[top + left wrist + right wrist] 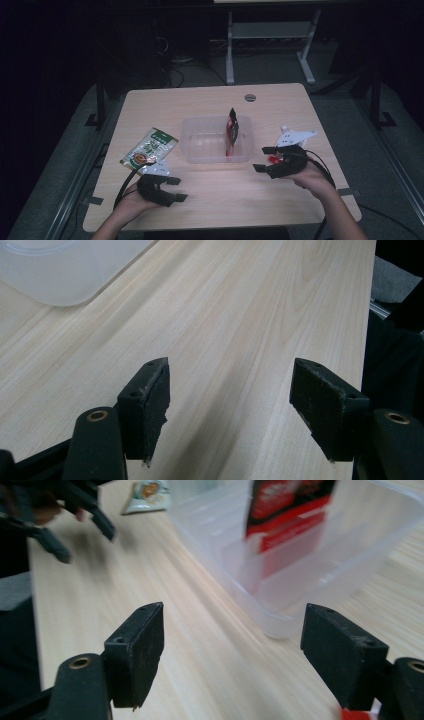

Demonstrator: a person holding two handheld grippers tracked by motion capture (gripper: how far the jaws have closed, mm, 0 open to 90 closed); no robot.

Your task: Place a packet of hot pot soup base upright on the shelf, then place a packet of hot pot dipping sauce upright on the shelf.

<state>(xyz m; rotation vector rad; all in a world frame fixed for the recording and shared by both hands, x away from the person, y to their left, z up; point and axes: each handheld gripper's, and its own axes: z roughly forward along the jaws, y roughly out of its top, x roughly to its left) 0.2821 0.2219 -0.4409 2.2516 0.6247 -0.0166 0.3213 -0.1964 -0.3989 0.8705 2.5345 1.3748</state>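
The red packet (232, 131) stands upright in the clear tub (195, 150) mid-desk. Both the left gripper (176, 189) and right gripper (264, 159) gape wide, empty, near the desk's (280, 200) front edge.

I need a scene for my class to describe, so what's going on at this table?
A person holds a gripper in each hand. The left gripper and the right gripper are both open and hold nothing. A red packet stands on edge in the clear tub. A green packet lies flat on the table.
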